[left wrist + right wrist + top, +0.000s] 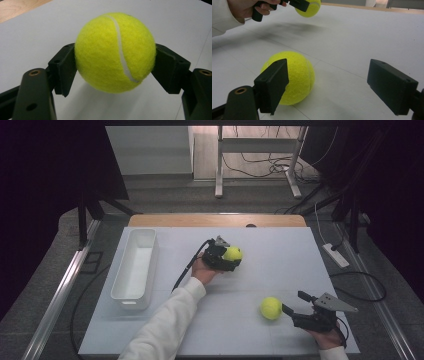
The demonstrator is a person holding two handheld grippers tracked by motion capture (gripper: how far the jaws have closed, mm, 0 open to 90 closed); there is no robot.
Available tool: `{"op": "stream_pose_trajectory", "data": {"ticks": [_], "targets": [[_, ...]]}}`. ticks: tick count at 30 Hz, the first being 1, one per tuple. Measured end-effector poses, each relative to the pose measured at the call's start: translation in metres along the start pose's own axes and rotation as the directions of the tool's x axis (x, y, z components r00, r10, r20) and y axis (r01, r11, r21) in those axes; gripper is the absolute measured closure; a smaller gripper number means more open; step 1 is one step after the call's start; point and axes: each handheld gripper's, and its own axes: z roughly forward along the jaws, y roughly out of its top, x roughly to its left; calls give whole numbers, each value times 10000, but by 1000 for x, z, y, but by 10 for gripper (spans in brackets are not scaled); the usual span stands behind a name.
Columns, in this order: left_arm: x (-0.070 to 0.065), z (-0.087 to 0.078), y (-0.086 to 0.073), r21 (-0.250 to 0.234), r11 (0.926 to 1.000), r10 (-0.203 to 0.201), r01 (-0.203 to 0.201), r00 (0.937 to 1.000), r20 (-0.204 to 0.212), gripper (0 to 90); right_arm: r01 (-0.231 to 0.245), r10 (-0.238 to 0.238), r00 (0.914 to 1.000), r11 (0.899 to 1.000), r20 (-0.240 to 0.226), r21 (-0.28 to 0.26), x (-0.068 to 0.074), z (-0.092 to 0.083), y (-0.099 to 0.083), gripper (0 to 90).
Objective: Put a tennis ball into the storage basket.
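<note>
Two light, fuzzy tennis balls: my left hand-held gripper (115, 67) squeezes one ball (115, 52) across its middle (felt grips well); the right hand-held gripper (329, 85) gapes beside the other ball (292, 75).

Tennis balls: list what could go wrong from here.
1. The left gripper is shut on the held tennis ball by two small pads at its sides, lifted off the white table; a jolt could make it slip, bounce and roll off.
2. The right gripper is open with one pad beside the second tennis ball, not around it. Closing now would likely nudge it away.
3. The white bin sits far left, so the carry is long.
</note>
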Motion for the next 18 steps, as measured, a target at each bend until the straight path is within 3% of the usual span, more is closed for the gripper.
{"op": "stream_pose_trajectory", "data": {"ticks": [18], "targets": [[0,-13,-8,-168,9997,-171,172,9998,76,267,44,-44,10000,10000,-20,49,0,0,0,169]]}}
